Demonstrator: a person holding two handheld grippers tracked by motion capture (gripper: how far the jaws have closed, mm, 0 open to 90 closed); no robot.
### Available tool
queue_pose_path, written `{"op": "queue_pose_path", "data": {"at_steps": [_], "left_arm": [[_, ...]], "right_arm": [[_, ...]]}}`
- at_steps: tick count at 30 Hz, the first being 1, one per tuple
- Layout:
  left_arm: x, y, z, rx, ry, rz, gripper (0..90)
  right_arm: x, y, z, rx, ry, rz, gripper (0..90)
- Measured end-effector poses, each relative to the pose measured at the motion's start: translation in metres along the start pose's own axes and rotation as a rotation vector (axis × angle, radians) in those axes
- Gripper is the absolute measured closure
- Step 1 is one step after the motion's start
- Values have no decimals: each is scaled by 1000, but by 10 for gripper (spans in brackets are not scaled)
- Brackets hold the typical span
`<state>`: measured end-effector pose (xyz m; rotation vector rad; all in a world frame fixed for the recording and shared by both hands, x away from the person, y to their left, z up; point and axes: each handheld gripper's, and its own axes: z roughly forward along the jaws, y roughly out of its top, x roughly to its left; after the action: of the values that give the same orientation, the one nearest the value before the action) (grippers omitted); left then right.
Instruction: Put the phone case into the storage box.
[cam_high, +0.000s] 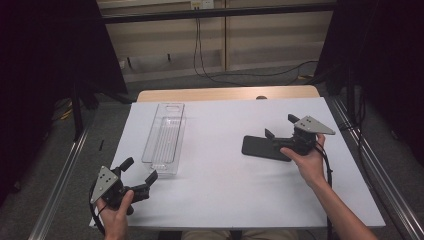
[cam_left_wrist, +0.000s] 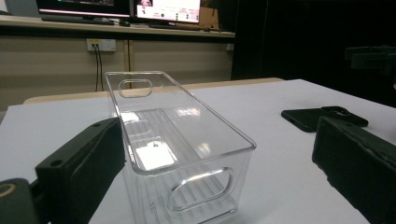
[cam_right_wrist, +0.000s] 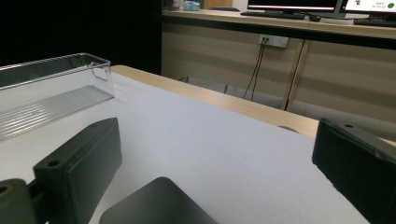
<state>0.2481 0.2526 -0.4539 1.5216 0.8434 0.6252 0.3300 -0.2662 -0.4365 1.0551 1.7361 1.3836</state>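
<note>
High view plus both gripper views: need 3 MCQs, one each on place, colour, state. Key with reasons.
1. Where does the flat black phone lie?
A. inside the bin
B. on the white table, by the right gripper
C. on the floor

2. What is the long rectangular plastic bin like?
A. clear
B. red
C. black

3. How do the left gripper jaws stand?
A. shut on the bin
B. shut on nothing
C. open, holding nothing

Key:
1 B: in the high view the phone rests on the white table just ahead of the right gripper.
2 A: the table shows through its walls.
3 C: in the left gripper view the jaws stand wide apart, the bin's near end between them, unclamped.
</note>
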Motion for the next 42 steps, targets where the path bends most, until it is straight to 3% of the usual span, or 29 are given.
{"op": "queue_pose_path", "data": {"at_steps": [4, 16, 22, 32, 33, 35, 42], "left_arm": [[-1, 0, 0, 0, 4, 3, 27], [1, 0, -1, 5, 2, 5, 27], [1, 0, -1, 1, -1, 3, 26], [1, 0, -1, 7, -3, 7, 26], [1, 0, -1, 7, -3, 7, 26], [1, 0, -1, 7, -4, 7, 27], [1, 0, 0, 6, -5, 4, 27]], "right_arm": [[1, 2, 8, -11, -8, 10, 17], [1, 9, 37, -28, -32, -36, 42], [-1, 4, 46, -29, -32, -17, 105], [-5, 10, 54, -16, -2, -4, 356], [-5, 10, 54, -11, 10, 2, 383], [-7, 10, 54, 31, 13, 24, 537], [-16, 7, 54, 84, 47, 99, 749]]}}
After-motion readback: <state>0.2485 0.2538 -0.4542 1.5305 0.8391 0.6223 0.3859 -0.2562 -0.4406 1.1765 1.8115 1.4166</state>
